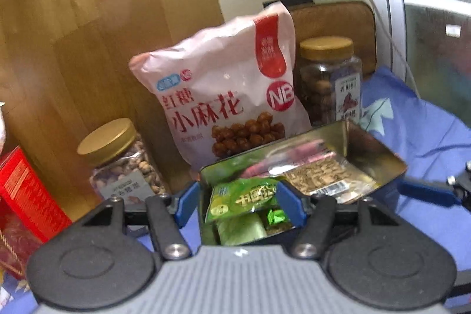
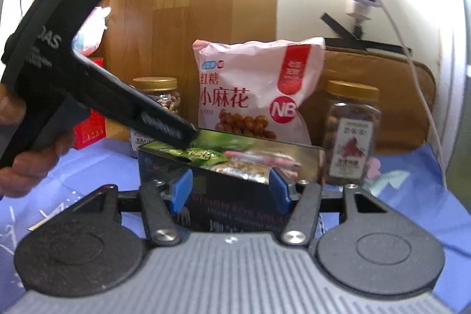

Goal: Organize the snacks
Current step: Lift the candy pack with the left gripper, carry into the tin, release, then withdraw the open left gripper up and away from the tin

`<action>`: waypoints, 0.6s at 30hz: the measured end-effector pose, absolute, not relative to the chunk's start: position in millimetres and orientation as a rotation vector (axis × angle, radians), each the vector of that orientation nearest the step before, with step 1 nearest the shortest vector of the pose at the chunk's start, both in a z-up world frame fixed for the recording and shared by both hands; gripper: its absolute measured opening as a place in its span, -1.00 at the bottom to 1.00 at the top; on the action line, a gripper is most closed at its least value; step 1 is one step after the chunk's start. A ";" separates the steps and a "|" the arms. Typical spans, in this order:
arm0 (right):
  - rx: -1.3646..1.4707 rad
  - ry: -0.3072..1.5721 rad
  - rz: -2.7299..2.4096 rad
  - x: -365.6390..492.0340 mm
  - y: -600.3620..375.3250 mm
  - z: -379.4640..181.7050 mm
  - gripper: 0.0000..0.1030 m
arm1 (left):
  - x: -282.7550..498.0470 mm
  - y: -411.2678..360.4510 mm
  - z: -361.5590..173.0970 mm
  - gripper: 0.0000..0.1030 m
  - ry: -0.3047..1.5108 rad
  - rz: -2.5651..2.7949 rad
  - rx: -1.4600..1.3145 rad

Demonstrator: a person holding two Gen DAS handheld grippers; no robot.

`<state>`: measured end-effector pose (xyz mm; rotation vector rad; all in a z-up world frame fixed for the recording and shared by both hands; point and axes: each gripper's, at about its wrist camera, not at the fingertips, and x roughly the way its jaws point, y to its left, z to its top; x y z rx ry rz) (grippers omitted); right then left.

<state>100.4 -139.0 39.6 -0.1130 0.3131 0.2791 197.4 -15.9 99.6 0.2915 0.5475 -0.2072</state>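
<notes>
Surroundings: a pink snack bag (image 1: 223, 96) stands upright behind the open metal tin (image 1: 374, 155), against a wooden panel (image 1: 88, 34). A gold-lidded nut jar (image 1: 123, 164) stands left of the bag; a second gold-lidded jar (image 1: 329, 81) stands right of it, just behind the tin's far corner. A red box (image 1: 26, 196) sits at the left edge, cut off by the frame. A blue cloth (image 1: 426, 137) covers the worktop.

Task item: the tin holds a green snack packet (image 1: 244, 196), a clear packet of pale pieces (image 1: 318, 175) and pink wrapped items (image 1: 282, 161) further back.

Left gripper (image 1: 235, 200): jaws apart, the left pad outside the tin's near wall, the right pad inside it over the contents. The green packet lies between the pads; whether either pad touches it cannot be told.

Right gripper (image 2: 231, 189): jaws apart, level with the tin's dark printed side wall (image 2: 235, 214), the tin directly ahead. In the right wrist view the left gripper's black body crosses from upper left, its tip over the green packet (image 2: 203, 154).

Obscured: the tin's floor and items beneath the green packet are hard to make out; the wall lettering is blurred.
</notes>
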 end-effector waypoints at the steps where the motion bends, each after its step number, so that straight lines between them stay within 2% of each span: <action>1: -0.096 0.314 0.275 94.8 -141.6 39.8 0.17 | 193.6 -13.6 102.5 0.16 0.549 -0.204 0.273; 8: 0.012 0.370 0.266 70.4 -151.3 34.9 0.18 | 146.7 -6.6 105.1 0.18 0.561 -0.207 0.167; 10: 0.063 0.391 0.267 63.7 -155.3 34.7 0.21 | 133.6 -6.9 102.4 0.28 0.567 -0.202 0.146; 12: 0.109 0.409 0.267 57.2 -159.1 34.8 0.24 | 121.3 -6.9 99.9 0.57 0.565 -0.188 0.136; 18: 0.206 0.444 0.257 35.9 -168.3 37.0 0.25 | 92.8 -8.9 90.6 0.66 0.571 -0.154 0.142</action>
